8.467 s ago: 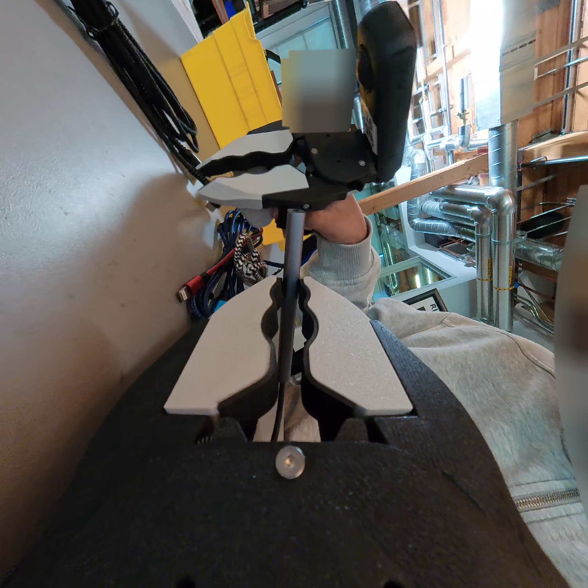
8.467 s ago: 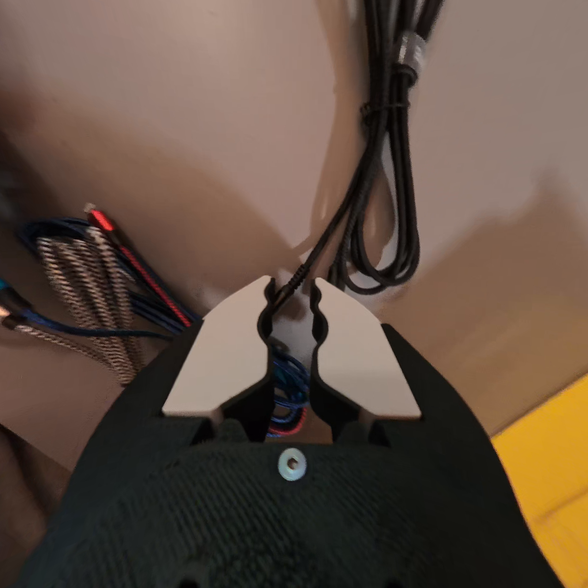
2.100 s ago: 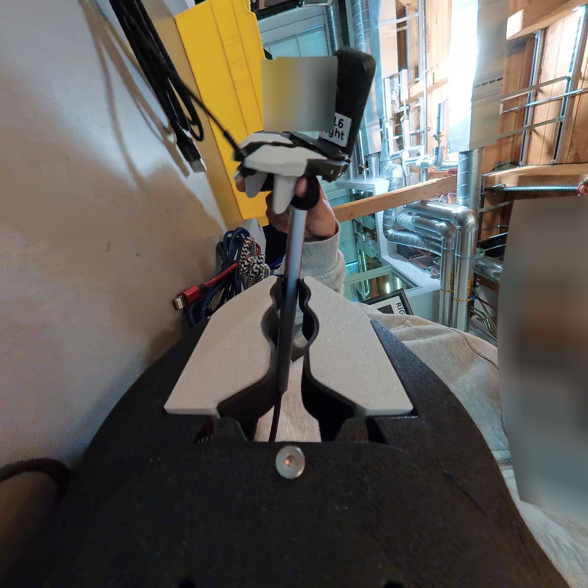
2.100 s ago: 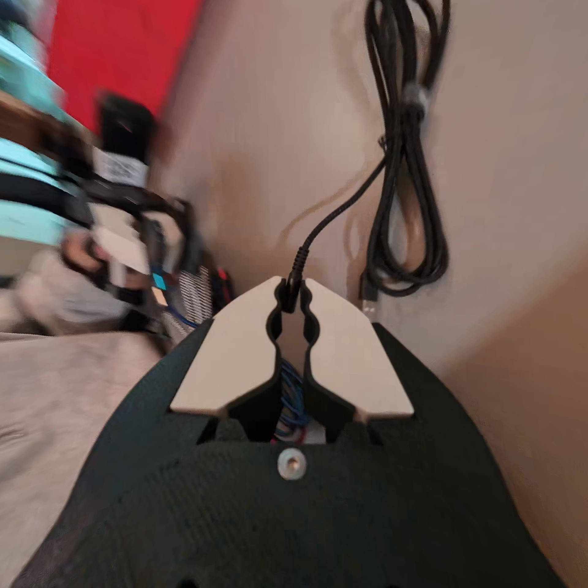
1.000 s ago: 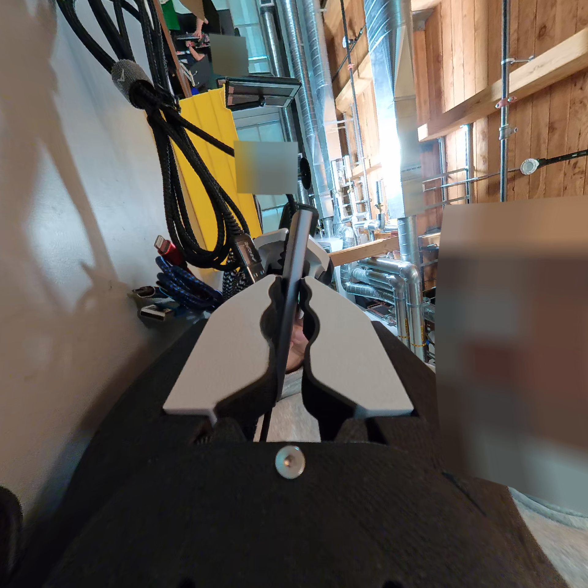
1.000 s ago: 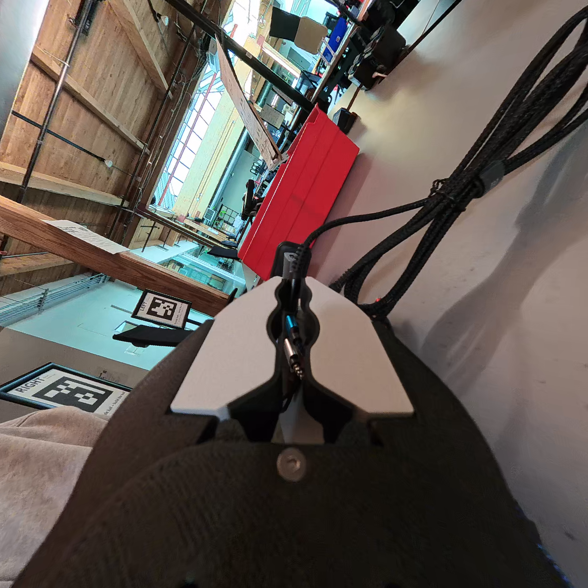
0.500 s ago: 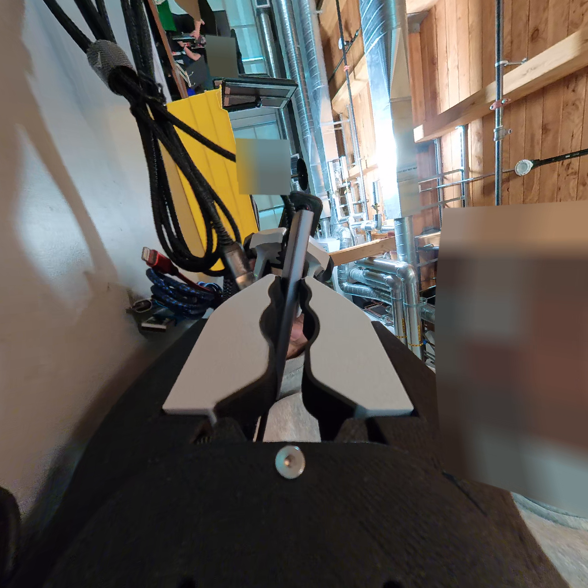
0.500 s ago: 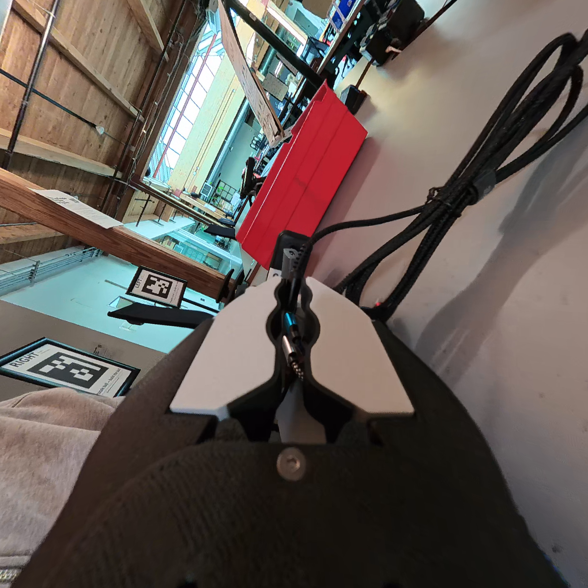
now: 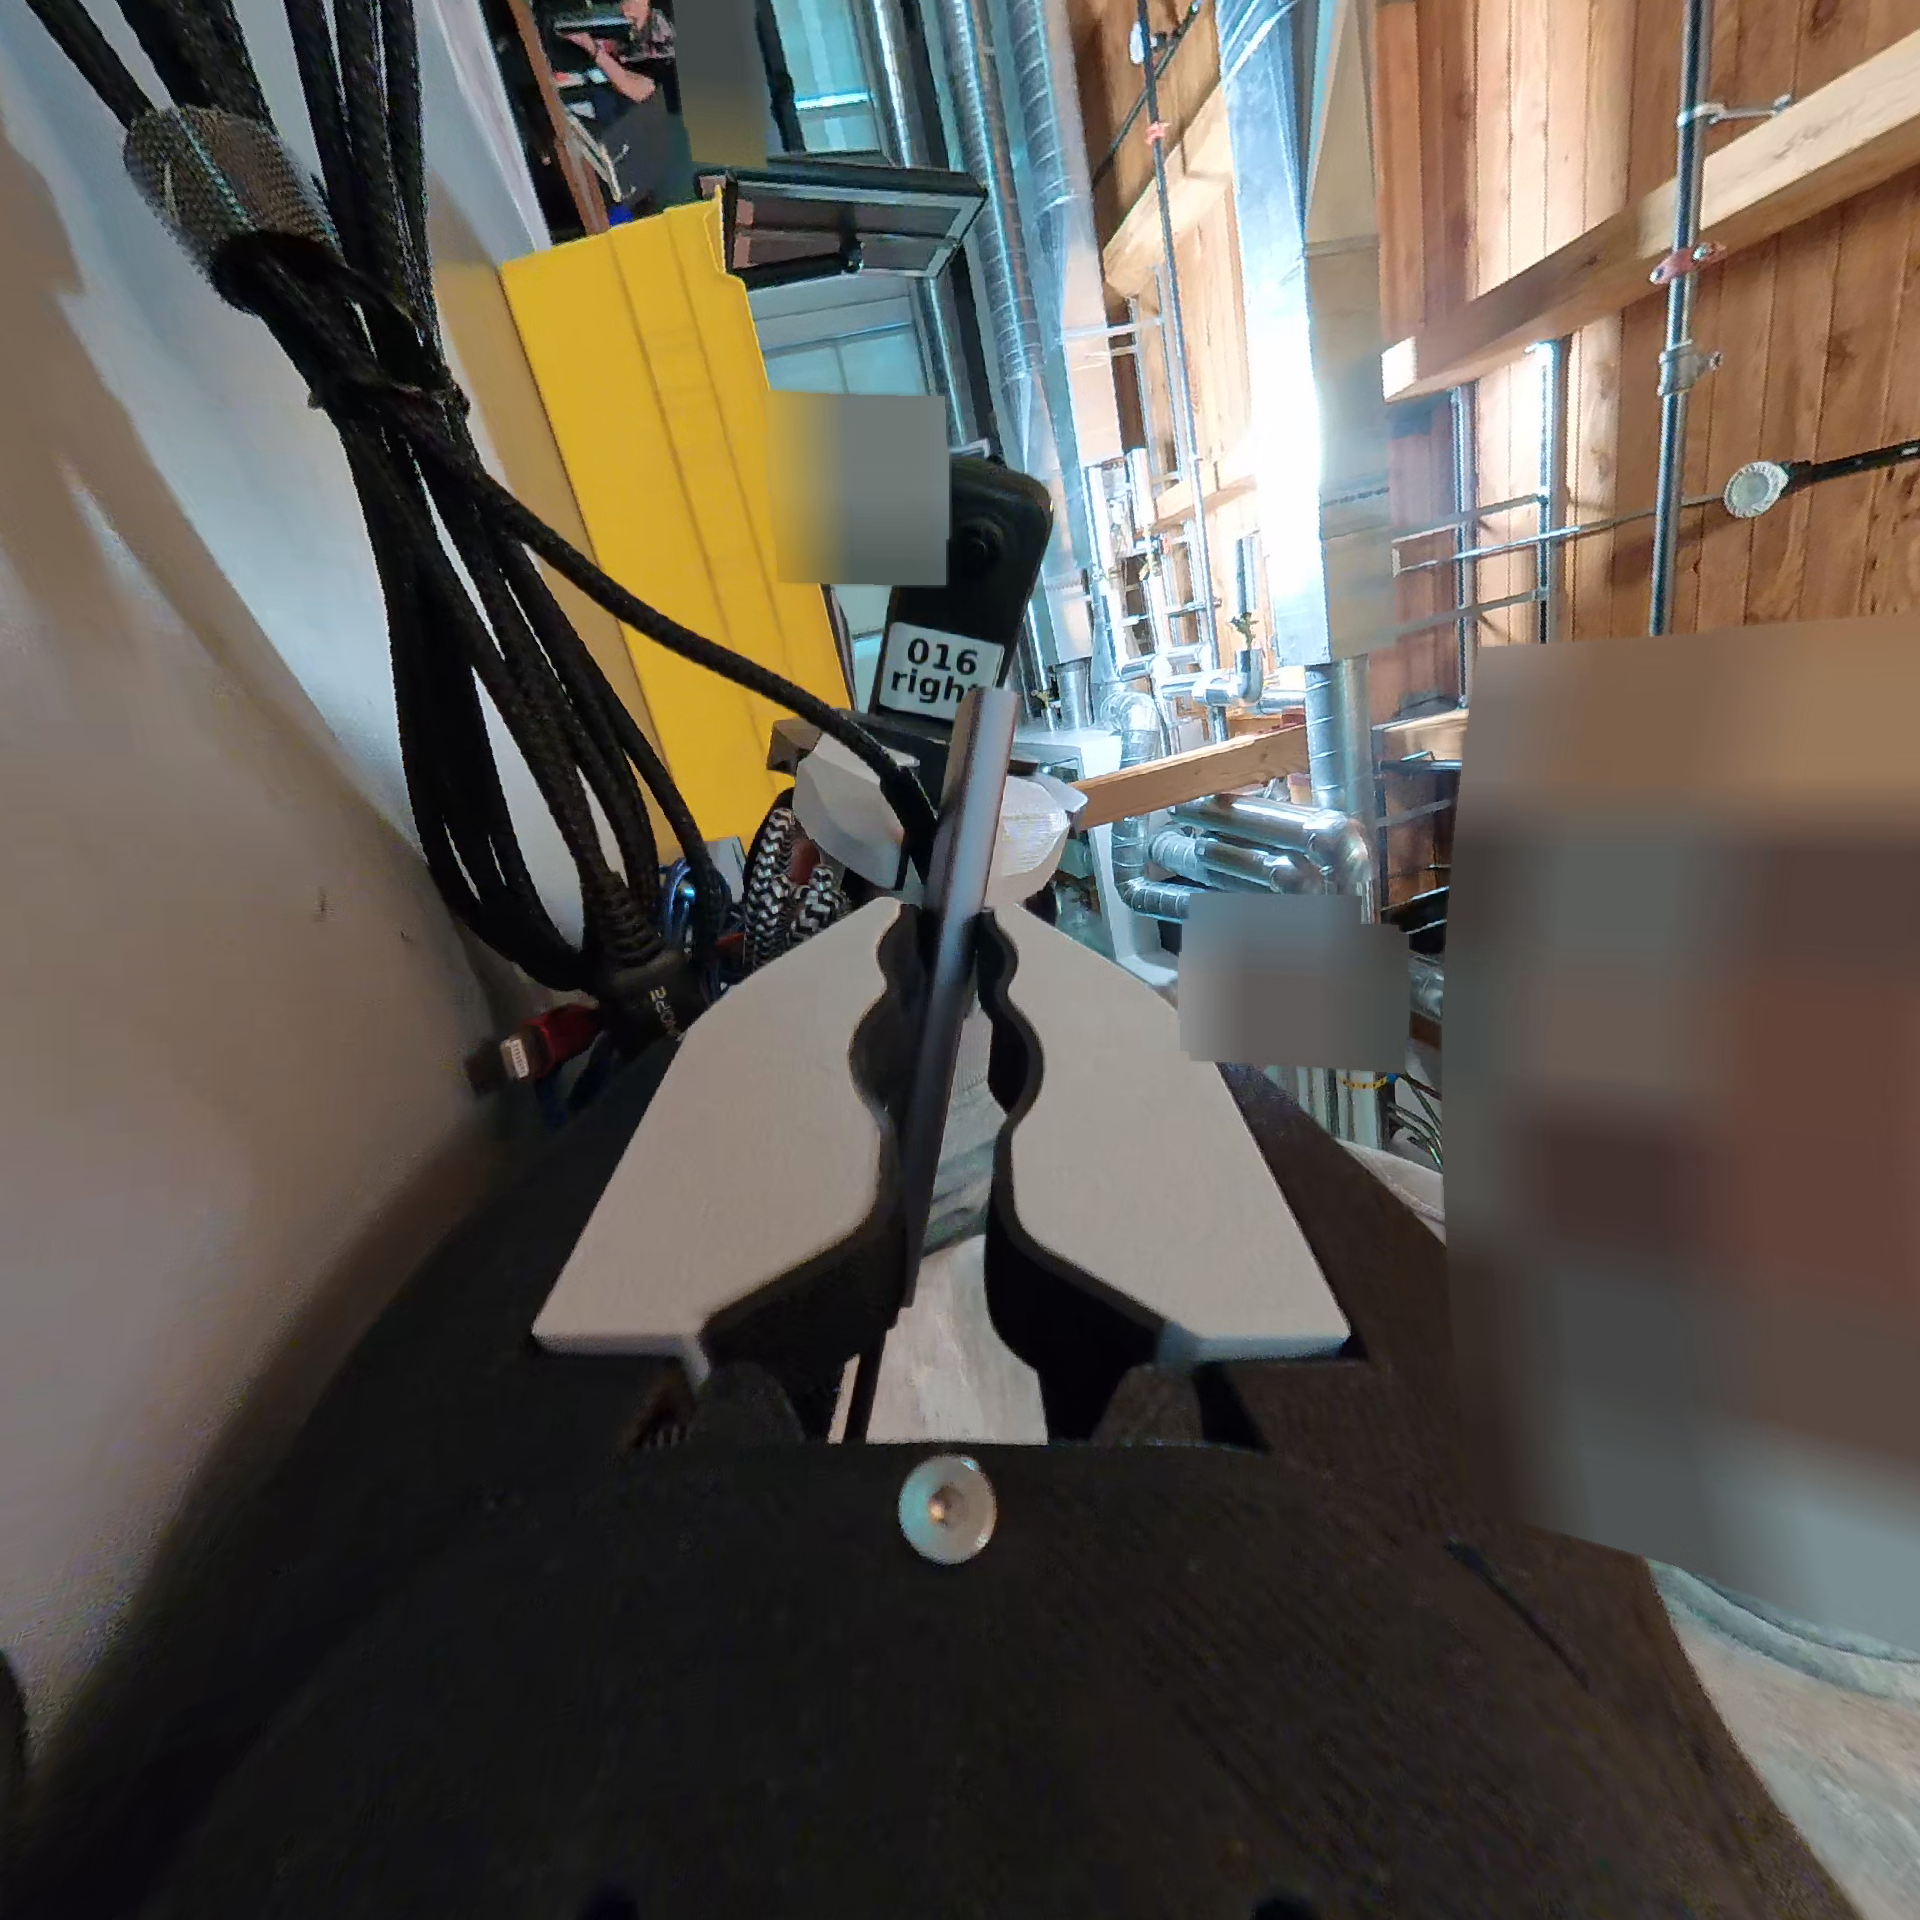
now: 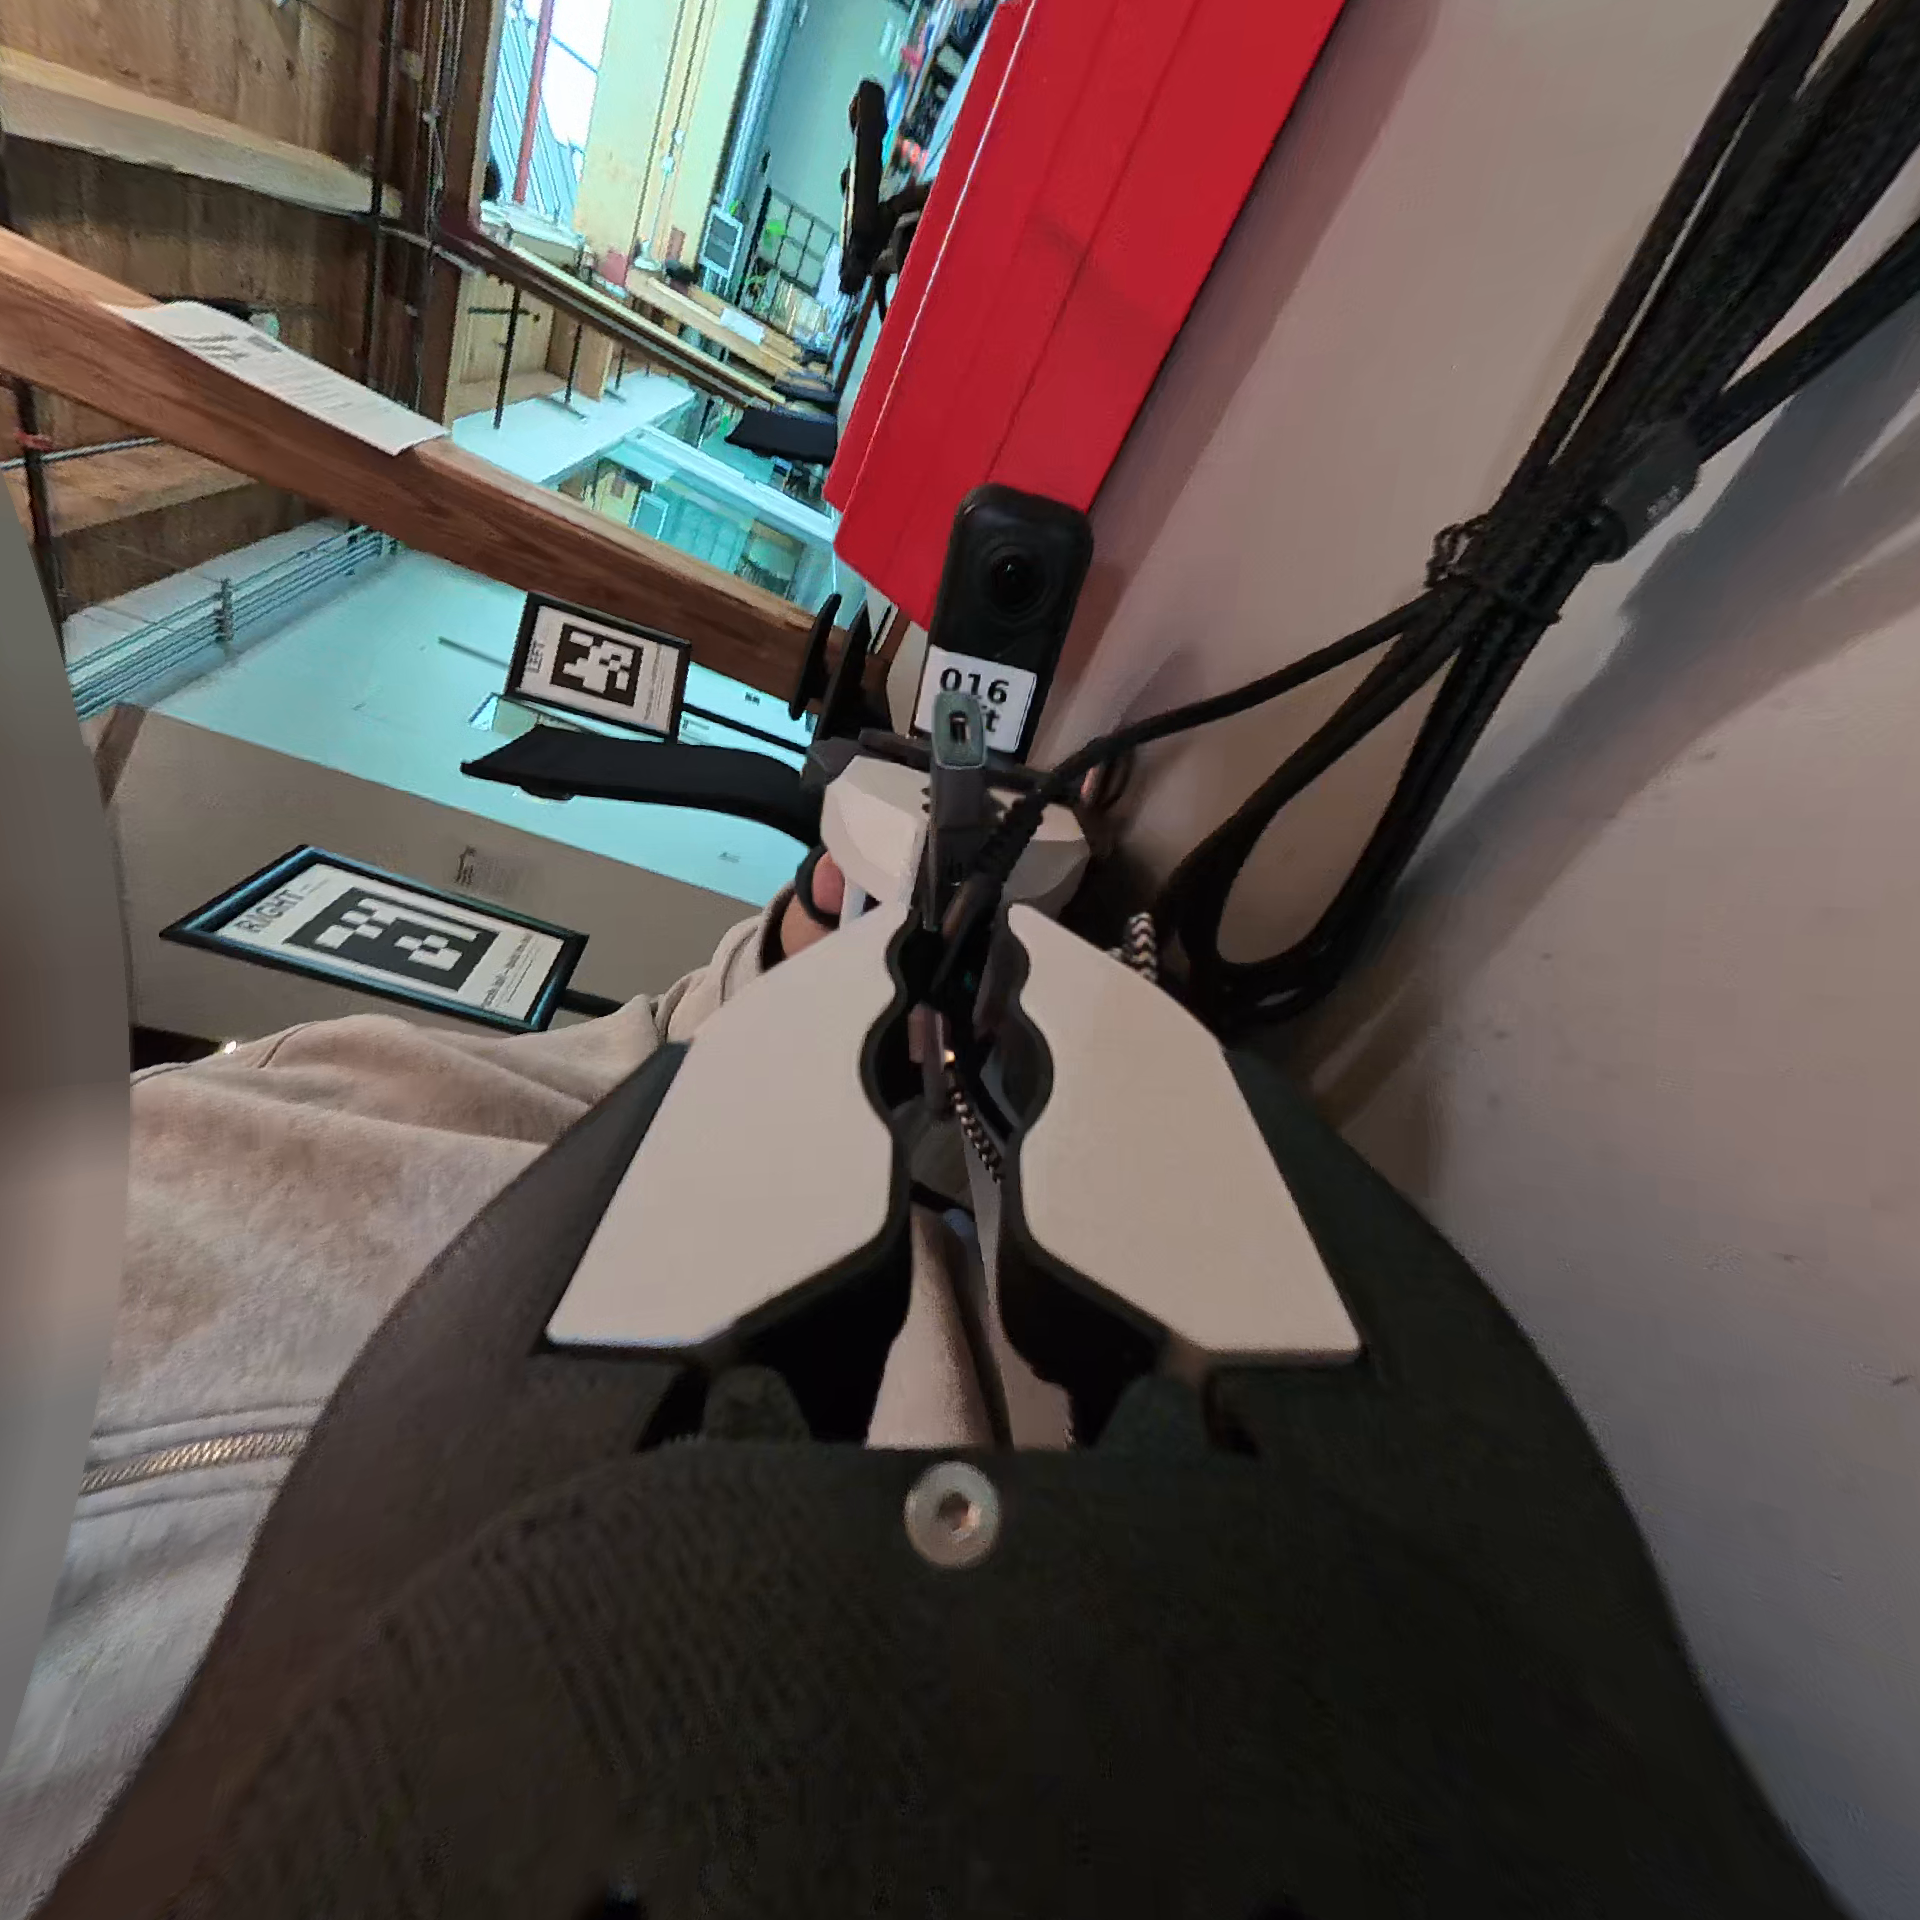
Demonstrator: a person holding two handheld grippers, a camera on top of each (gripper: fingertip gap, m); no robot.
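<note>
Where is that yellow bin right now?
In the left wrist view, the yellow bin sits on the pale table at upper left, just behind the bundle of black cables and beyond the right tongs.

2 wrist cameras, face to face at close range, each behind its own fingers; shared: black cable bundle (image 9: 436, 582) (image 10: 1496, 582) on white table (image 9: 156, 935) (image 10: 1662, 1039).

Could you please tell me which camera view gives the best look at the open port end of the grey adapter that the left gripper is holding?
The right wrist view: the slim grey metal adapter faces this camera, so its open port end shows, clamped in the far left gripper. The left wrist view shows the adapter only edge-on, as a dark strip between its own fingertips, with the port end turned away.
</note>
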